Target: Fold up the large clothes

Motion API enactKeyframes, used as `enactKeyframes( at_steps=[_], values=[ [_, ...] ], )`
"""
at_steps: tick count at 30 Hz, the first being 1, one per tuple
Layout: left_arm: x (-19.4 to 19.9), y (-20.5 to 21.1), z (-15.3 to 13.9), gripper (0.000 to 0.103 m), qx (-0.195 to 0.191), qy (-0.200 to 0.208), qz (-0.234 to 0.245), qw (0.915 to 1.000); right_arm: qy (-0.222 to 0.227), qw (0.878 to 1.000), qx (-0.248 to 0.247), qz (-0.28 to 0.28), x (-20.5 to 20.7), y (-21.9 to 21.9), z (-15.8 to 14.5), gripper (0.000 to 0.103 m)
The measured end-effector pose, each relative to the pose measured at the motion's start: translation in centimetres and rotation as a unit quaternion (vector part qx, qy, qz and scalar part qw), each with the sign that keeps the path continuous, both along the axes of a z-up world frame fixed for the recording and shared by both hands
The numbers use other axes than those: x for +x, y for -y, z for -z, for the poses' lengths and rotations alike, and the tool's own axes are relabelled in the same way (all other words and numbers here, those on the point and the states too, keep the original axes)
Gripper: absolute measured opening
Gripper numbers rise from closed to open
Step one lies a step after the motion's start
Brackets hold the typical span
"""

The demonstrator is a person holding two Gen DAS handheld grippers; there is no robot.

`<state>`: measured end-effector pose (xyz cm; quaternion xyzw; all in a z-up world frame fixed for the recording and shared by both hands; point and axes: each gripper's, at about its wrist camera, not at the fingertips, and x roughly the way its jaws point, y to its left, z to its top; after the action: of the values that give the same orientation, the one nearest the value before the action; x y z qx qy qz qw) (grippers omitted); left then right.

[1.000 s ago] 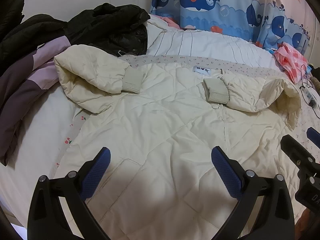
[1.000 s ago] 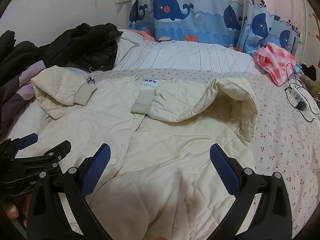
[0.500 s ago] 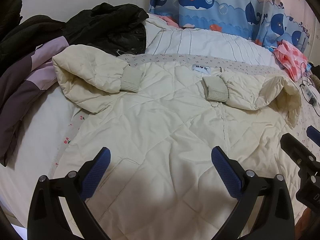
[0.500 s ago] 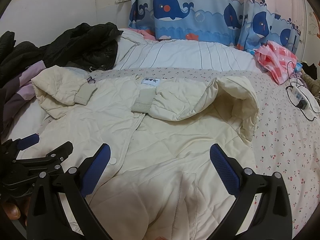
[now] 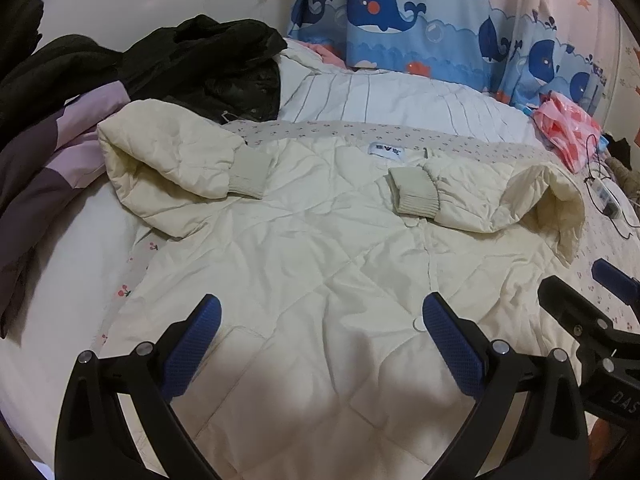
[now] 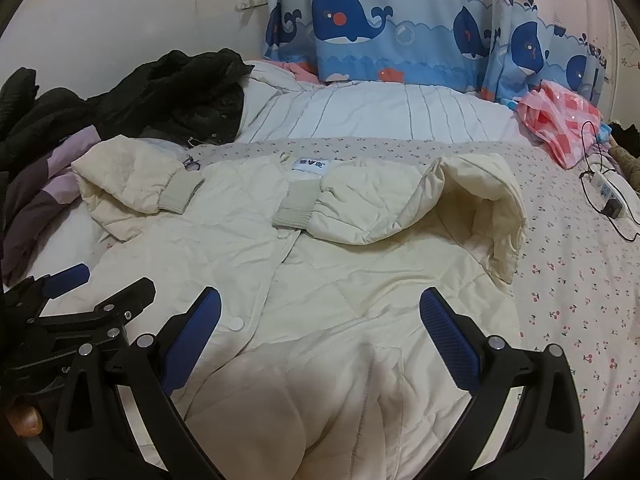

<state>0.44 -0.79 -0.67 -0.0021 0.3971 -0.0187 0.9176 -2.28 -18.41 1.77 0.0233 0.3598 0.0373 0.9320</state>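
Between your two grippers lies the lower part of the cream quilted jacket point(image 5: 320, 264), spread front-up on the bed. Your left gripper point(image 5: 320, 332) has its blue-padded fingers spread wide and holds nothing; it hovers over the jacket's left front panel near the hem. Your right gripper point(image 6: 320, 332) is equally spread and empty, over the right front panel beside the pocket seam.

The jacket's long axis runs straight away from you: hem nearest, collar with its white label point(image 6: 310, 167) at the far end. Both sleeves are folded inward across the chest, with the left cuff point(image 5: 248, 174) and right cuff point(image 5: 414, 194) pointing toward each other and well apart. The snap placket runs down the middle.

To your right, the cherry-print bedsheet point(image 6: 568, 280) gives open room beyond the jacket's edge. To your left, the purple-and-lilac garment point(image 5: 48, 160) and the black coat point(image 5: 208, 64) crowd the left shoulder. Past the collar lie a white striped quilt point(image 6: 380, 116), a pink checked cloth point(image 6: 560, 124), a power strip point(image 6: 608, 196) and the whale curtain point(image 6: 400, 24).
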Motion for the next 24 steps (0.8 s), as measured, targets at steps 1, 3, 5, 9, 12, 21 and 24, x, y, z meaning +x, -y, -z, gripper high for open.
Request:
enactKeyframes(
  at_steps=[1,3,5,9,12,21,24],
  values=[
    [0.05,-0.13,0.01,0.097,-0.003,-0.002,-0.001,1.0000,0.000,1.000,0.001,-0.001,-0.02,0.00,-0.05,0.096],
    [0.09,-0.27,0.05,0.097,-0.011,-0.005,0.000,0.9999,0.000,1.000,0.001,-0.002,-0.02,-0.02,-0.16,0.096],
    [0.13,-0.33,0.09,0.097,-0.013,-0.007,0.000,0.9999,-0.001,1.000,-0.001,0.000,0.03,0.01,-0.15,0.096],
    [0.12,-0.30,0.19,0.097,-0.012,-0.009,0.002,0.9999,-0.004,1.000,0.001,0.006,0.14,0.20,-0.25,0.096],
    [0.15,-0.23,0.30,0.097,-0.009,-0.011,0.001,0.9999,-0.004,1.000,0.000,0.008,0.17,0.32,-0.32,0.096],
    [0.22,-0.14,0.49,0.097,-0.010,-0.015,-0.003,0.9998,-0.008,1.000,-0.002,0.006,0.27,0.47,-0.17,0.096],
    [0.35,-0.28,0.58,0.097,-0.013,-0.018,-0.005,0.9997,-0.012,1.000,-0.001,0.008,0.42,0.61,0.08,0.096]
  ],
)
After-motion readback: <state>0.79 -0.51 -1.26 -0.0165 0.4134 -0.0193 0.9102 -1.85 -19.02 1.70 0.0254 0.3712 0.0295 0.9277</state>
